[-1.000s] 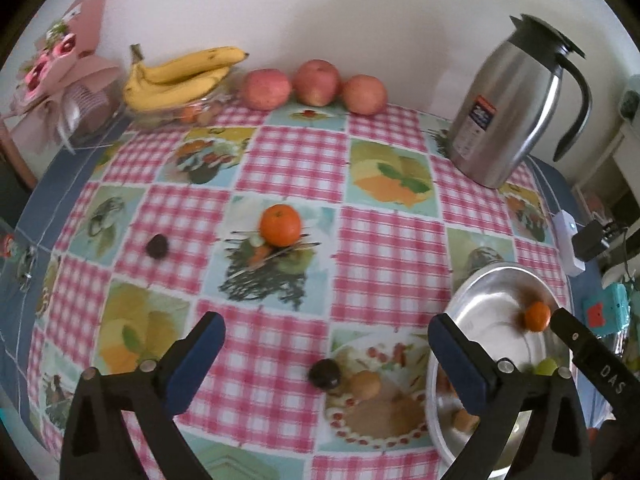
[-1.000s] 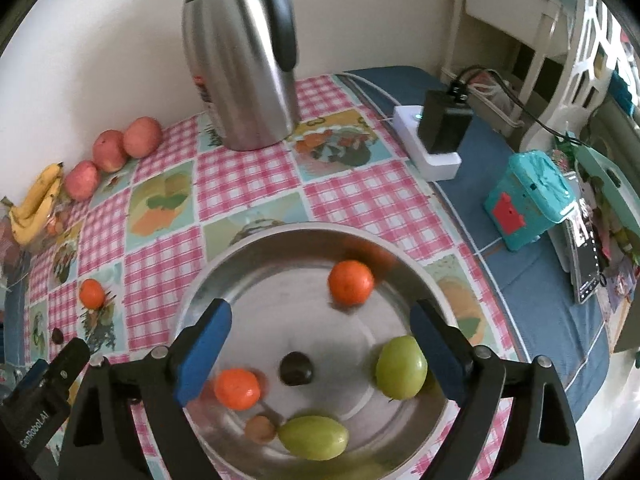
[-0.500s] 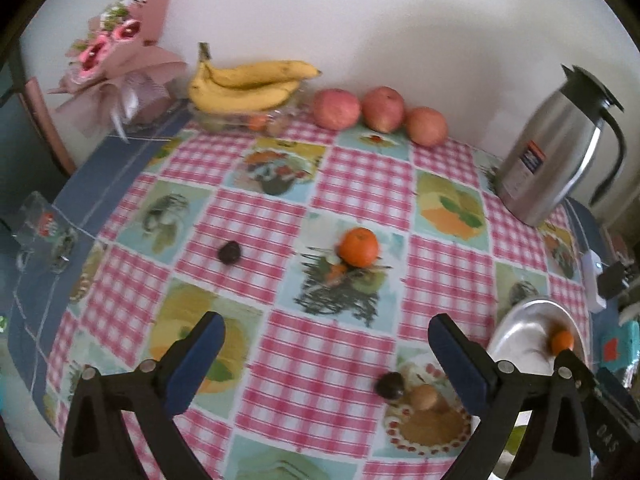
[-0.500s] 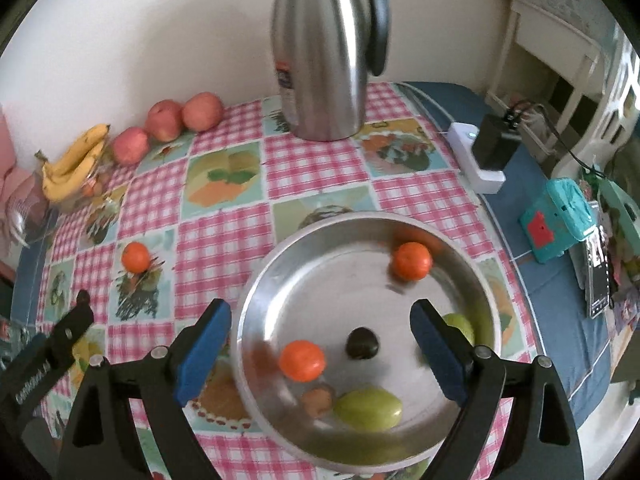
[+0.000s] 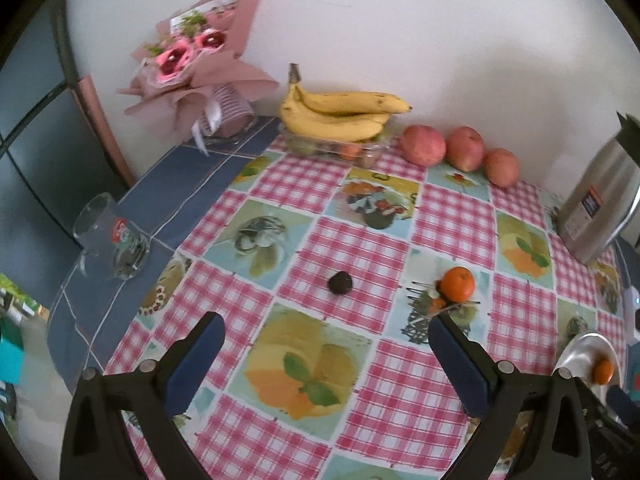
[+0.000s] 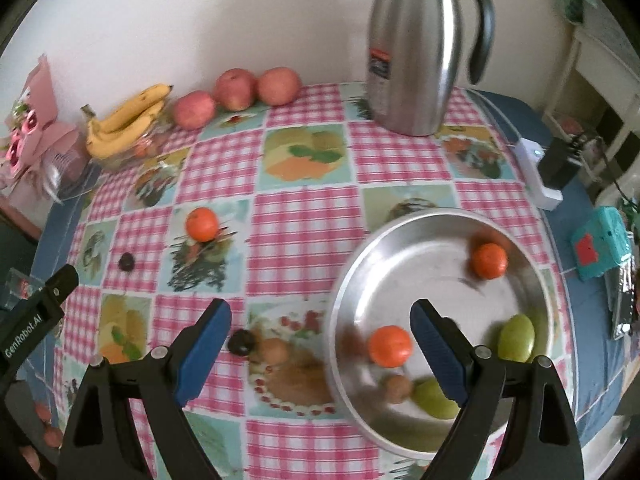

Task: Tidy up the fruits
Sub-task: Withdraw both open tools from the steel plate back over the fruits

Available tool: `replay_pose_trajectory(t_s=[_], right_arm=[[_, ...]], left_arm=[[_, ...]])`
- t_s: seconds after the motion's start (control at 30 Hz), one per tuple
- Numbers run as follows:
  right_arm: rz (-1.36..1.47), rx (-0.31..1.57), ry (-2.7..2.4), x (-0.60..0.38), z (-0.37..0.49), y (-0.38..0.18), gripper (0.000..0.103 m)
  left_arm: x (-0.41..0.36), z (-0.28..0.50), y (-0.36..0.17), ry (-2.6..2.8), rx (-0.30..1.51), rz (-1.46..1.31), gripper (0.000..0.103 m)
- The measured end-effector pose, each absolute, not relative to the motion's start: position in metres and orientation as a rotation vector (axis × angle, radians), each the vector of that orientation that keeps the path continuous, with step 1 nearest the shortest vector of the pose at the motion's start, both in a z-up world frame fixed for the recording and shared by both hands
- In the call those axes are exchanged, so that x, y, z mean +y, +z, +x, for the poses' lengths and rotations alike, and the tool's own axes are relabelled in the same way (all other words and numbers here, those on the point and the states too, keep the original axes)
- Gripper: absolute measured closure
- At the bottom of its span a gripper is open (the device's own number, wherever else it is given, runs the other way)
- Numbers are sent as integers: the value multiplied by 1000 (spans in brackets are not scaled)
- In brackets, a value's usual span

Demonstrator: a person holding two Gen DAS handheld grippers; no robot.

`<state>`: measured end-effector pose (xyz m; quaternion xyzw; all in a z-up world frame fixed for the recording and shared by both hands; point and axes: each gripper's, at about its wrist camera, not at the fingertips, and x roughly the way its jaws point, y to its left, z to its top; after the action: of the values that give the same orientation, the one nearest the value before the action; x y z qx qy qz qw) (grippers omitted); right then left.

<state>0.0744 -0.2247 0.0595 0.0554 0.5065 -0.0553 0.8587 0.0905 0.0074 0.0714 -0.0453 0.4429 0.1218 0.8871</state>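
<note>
2 glossy round oranges (image 6: 488, 261) and 2 smooth green fruits (image 6: 516, 337) lie in the shiny round metal bowl (image 6: 360, 280) at lower right of the right wrist view. A loose orange (image 5: 458, 284) and a small dark fruit (image 5: 340, 282) sit on the checked plastic tablecloth (image 5: 360, 240). The left gripper (image 5: 326, 354) and right gripper (image 6: 320, 334) both stand wide, gripping nothing. Compared with 1 second ago, the bowl has slid from centre to the right, and a clear glass (image 5: 112, 236) has appeared at left of the left wrist view.
</note>
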Motion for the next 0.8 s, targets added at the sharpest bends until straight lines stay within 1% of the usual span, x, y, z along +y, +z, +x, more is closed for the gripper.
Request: replay_pose_trajectory(t_s=[0.37,0.63,0.8], right_arm=[[63,1109,-38,-191,79,45,12],[82,1199,-97,-203,85,20,12],[104,1216,-134,-218,86,14,12]], left_arm=[[19,90,52,229,975,-158,0],[2,100,22,186,1051,-183,0],[-13,103,9,125,1091,-205,0]])
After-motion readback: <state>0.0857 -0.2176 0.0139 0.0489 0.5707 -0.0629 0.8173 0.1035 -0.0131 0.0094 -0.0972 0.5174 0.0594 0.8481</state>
